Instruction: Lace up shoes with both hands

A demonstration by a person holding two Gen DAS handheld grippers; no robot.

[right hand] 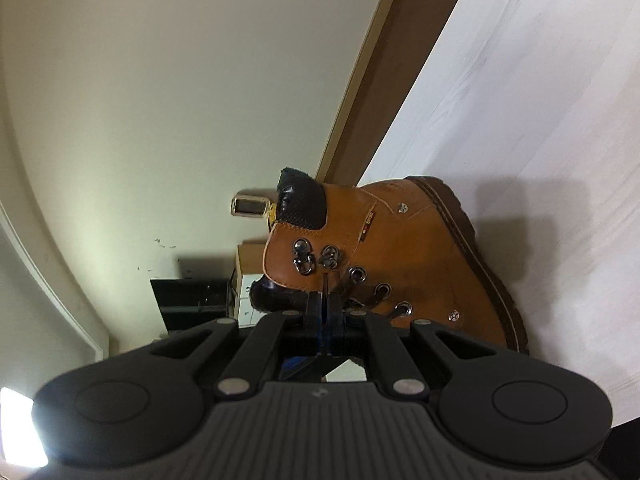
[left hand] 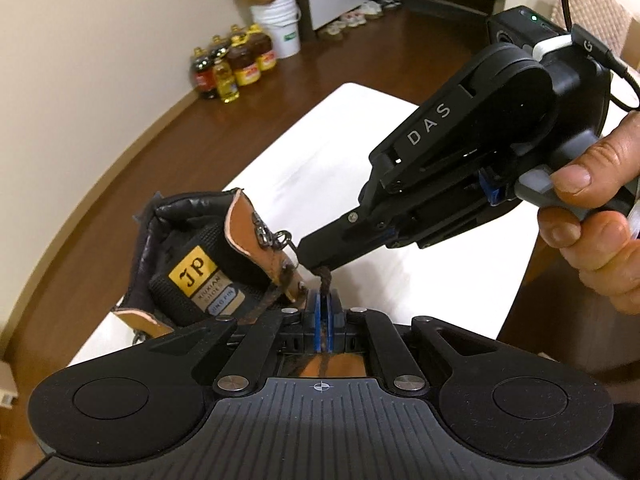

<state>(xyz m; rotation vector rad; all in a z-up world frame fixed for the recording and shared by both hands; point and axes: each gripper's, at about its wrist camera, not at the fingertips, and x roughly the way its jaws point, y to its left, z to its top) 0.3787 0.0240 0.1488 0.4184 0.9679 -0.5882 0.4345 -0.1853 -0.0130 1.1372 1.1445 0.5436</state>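
Tan leather boot, braided brown lace pinched between both hand-held grippers' pads.

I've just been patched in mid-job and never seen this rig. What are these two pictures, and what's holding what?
No robot: a person carries a hand-held gripper in each hand, each with a camera looking along its fingers. The left camera shows the left hand-held gripper shut on the dark brown braided lace, with the right hand-held gripper pinching the same lace just above. The right camera shows its own shut fingers before the tan leather lace-up boot, which rests on the white tabletop.
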